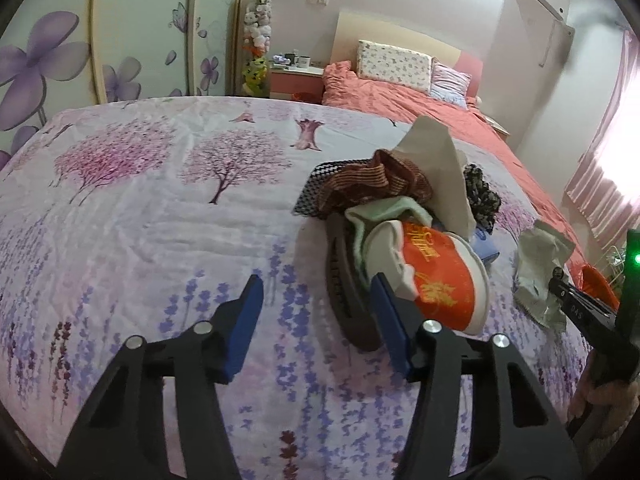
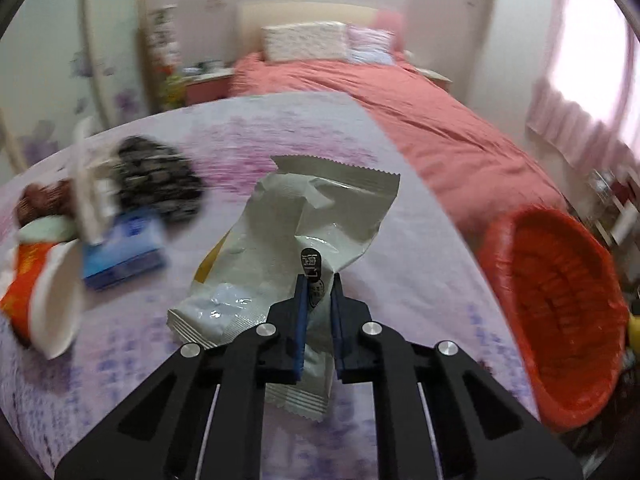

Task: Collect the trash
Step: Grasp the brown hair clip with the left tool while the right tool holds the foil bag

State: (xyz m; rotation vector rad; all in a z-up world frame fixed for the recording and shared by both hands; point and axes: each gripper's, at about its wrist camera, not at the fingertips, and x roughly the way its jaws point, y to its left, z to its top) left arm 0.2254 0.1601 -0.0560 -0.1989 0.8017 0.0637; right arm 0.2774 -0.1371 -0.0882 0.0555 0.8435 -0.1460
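A crumpled silver snack wrapper (image 2: 288, 236) is pinched near its lower edge between the blue pads of the right gripper (image 2: 320, 284), whose jaws are clenched on the foil, lifting it just above the floral bedspread (image 2: 384, 184); the left wrist view shows the same wrapper (image 1: 540, 272) hanging at the right gripper's tip beside the pile. To the right, off the edge of the bed, stands a wastebasket lined with an orange-red bag (image 2: 556, 316), its mouth tilted toward the camera. The left gripper (image 1: 316, 292) hovers released, jaws wide apart, over the bedspread with nothing between them, its right finger just beside a red-and-white paper cup (image 1: 436, 280) lying on its side amid a heap of cloth and other clutter, with a blue pack (image 2: 124, 248) close by. The step in hand appears to be carrying the wrapper to the bin; the next move likely calls for swinging right until the foil is over the liner's mouth before letting go, since light foil could drift and miss.
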